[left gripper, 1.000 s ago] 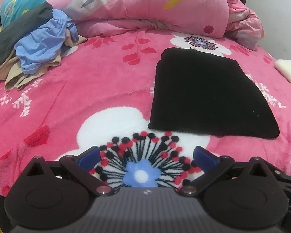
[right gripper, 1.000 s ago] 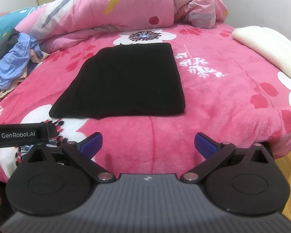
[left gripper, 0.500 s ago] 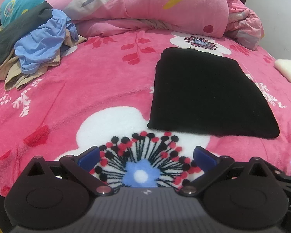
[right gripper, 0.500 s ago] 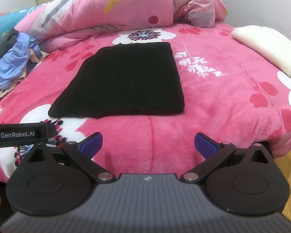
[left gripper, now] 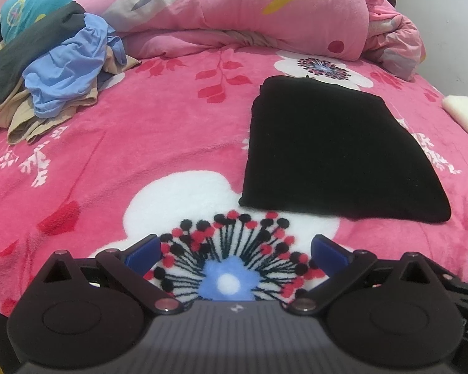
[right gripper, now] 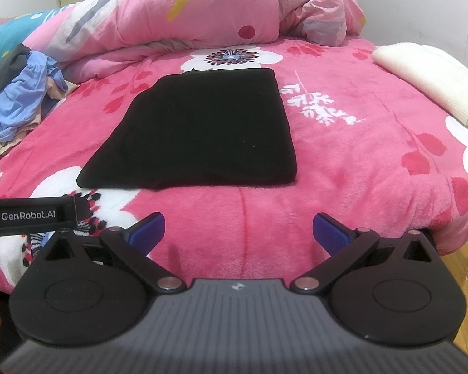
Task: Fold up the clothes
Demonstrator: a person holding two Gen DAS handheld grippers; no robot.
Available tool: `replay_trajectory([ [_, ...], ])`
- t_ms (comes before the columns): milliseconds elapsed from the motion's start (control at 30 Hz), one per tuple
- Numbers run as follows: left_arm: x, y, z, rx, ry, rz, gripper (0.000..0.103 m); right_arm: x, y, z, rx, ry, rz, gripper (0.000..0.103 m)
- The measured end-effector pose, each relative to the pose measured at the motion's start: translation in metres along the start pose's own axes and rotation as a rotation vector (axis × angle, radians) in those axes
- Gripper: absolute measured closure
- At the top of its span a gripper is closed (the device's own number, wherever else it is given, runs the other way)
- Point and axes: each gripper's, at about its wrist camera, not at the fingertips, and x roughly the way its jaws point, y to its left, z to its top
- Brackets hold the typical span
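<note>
Black garment [right gripper: 199,127] lies folded flat on bed [right gripper: 358,168]. Left claw [left gripper: 235,254] and right claw [right gripper: 238,232] wide open, empty. Judged next: fetch from unfolded pile [left gripper: 56,78]
</note>
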Motion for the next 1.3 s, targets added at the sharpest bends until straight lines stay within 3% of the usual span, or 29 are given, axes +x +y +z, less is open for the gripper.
replay_trajectory([
  [1300, 0.0, 0.005, 0.009, 0.007, -0.012, 0.0, 0.0, 0.0, 0.002, 0.01, -0.049, -0.008, -0.004, 0.002],
])
